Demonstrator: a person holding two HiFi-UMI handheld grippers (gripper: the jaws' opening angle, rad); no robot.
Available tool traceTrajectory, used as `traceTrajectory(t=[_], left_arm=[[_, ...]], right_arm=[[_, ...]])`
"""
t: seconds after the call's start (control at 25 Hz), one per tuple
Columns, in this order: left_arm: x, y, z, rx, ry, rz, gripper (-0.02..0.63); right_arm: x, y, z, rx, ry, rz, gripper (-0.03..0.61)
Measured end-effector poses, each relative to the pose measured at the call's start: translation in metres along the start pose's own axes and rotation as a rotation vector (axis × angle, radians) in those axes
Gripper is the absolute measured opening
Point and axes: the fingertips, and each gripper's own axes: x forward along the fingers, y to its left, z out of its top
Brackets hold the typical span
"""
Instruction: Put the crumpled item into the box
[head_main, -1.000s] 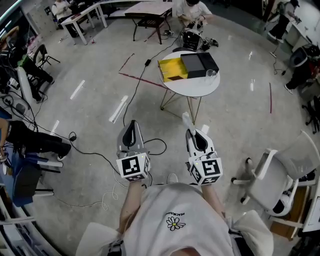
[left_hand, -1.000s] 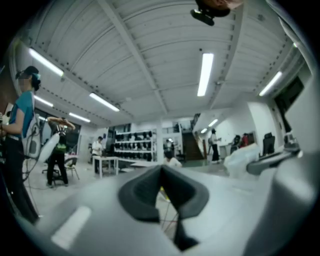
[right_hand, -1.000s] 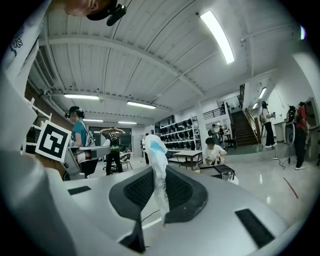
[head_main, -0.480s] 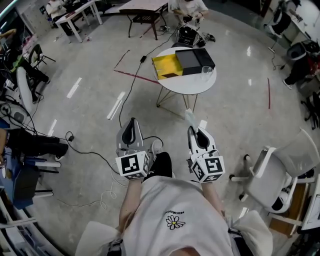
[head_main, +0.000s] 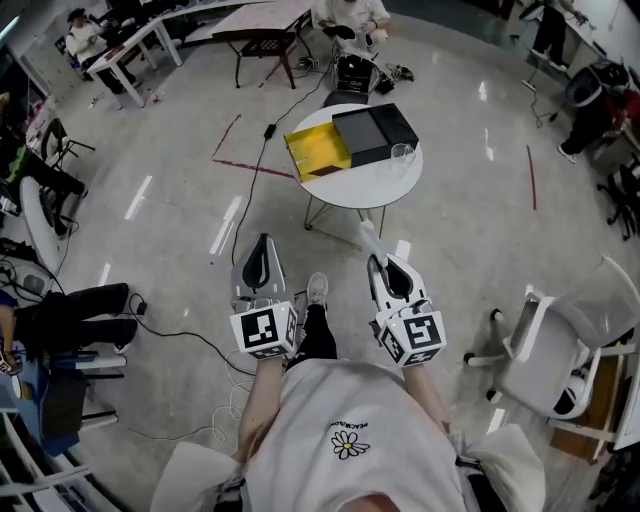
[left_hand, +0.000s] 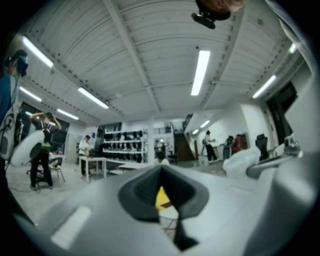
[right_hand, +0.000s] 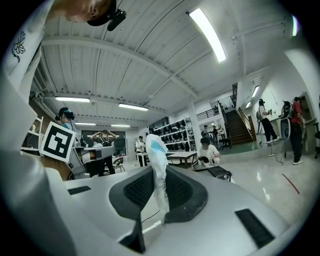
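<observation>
Well short of the round white surface (head_main: 375, 185), the right tongs (head_main: 375, 262) are clamped on the crumpled white item (head_main: 368, 236), which juts past their tips toward it. Alongside, the left tongs (head_main: 262, 246) are pressed together, empty. On the surface sits the black-and-yellow box (head_main: 350, 142), well apart from the item.

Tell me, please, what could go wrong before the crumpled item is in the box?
1. The right gripper pinches the crumpled item by one end only; most sticks out past the fingers, so it might slip free.
2. The glass stands beside the box near the table's rim; a reaching gripper could knock it.
3. A cable lies on the floor by the table: a possible trip hazard.
</observation>
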Motion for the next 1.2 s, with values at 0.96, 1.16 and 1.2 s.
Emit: traceTrajectory(t=[0.96,1.16,1.2], left_arm=[[0.297,0.098,-0.006,-0.008,0.004,-0.165,-0.003],[0.313,0.112,-0.014,-0.041,0.011,-0.148,-0.003],[0.318,0.116,-0.015,-0.046,0.011,-0.141,-0.003]], right_arm=[[0.281,-0.070,0.046,-0.075,0.007,-0.157,0.049],[0.305,-0.076,0.044,-0.083,0.034,-0.160,0.049],[0.311,-0.077,0.044,-0.084,0.036,-0.159,0.049]])
